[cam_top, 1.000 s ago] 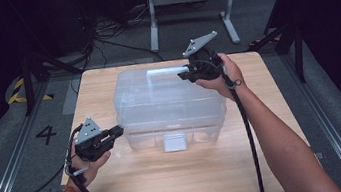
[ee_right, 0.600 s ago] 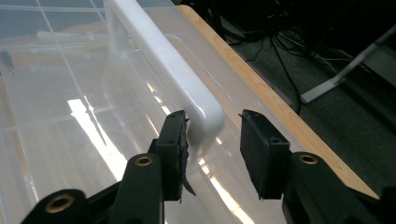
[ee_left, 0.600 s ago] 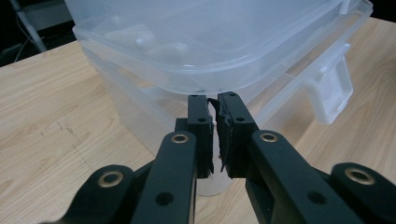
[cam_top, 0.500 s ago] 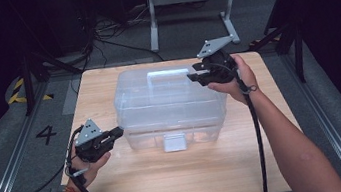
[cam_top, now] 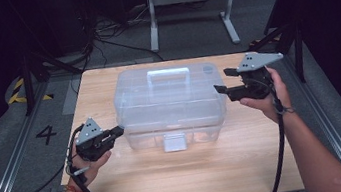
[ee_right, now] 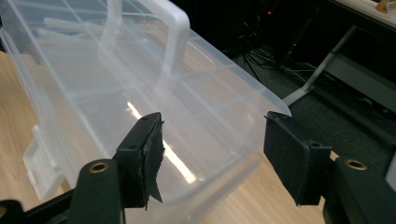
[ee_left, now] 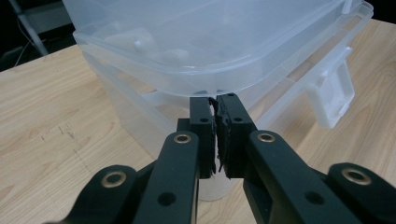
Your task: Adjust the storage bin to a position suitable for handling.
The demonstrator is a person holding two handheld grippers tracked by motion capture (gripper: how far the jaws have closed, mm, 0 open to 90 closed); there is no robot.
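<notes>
**Clear box: lid down, front latch not yet pressed home**

Nearest the person, the left tongs point(ee_left: 217, 135) are pressed together, empty, their tips at the rim of the clear plastic box point(cam_top: 169, 103) mid-surface point(cam_top: 120, 184). The front latch point(cam_top: 174, 142) appears to hang loose, so fastening likely remains. Farther off, the right tongs point(cam_top: 222, 81) have just been opening, nothing between them, beside the box's right end.
</notes>
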